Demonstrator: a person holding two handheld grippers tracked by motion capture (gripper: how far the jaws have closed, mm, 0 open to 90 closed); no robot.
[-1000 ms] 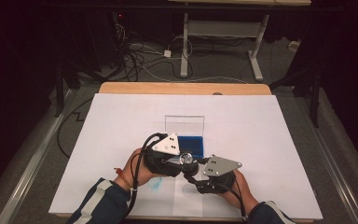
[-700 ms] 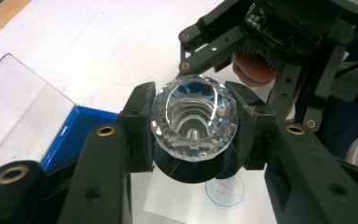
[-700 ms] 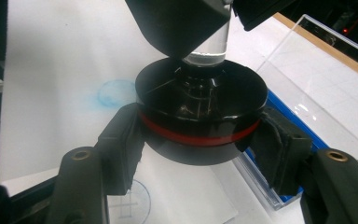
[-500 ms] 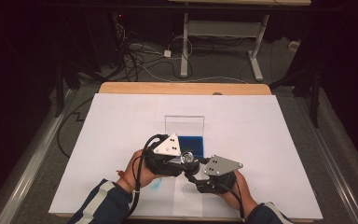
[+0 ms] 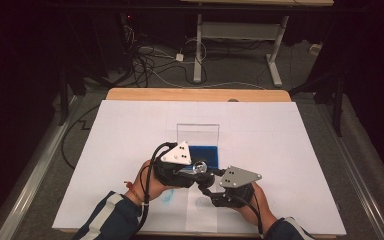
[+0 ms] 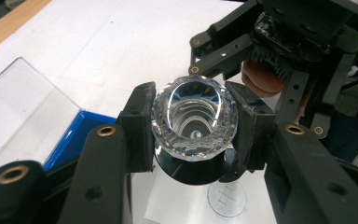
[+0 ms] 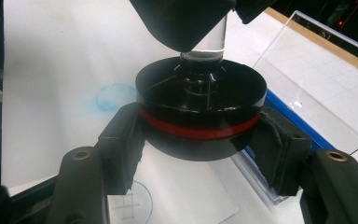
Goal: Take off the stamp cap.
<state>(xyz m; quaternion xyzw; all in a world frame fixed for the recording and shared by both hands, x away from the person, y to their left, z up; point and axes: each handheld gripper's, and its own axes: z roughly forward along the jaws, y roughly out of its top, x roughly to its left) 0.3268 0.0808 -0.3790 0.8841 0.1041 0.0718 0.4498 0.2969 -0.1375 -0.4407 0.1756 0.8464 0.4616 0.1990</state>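
The left gripper (image 6: 193,123) clamps the clear glass knob (image 6: 195,119) while the right gripper (image 7: 200,140) is closed around its black base (image 7: 200,100), held just above the white table (image 5: 290,135) beside the blue case (image 5: 205,154)

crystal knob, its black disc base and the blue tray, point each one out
crystal knob (image 6: 194,119), left gripper view, on its faceted clear top
black disc base (image 7: 200,95), right gripper view, on its glossy upper face
blue tray (image 5: 205,153), high view, on its blue floor
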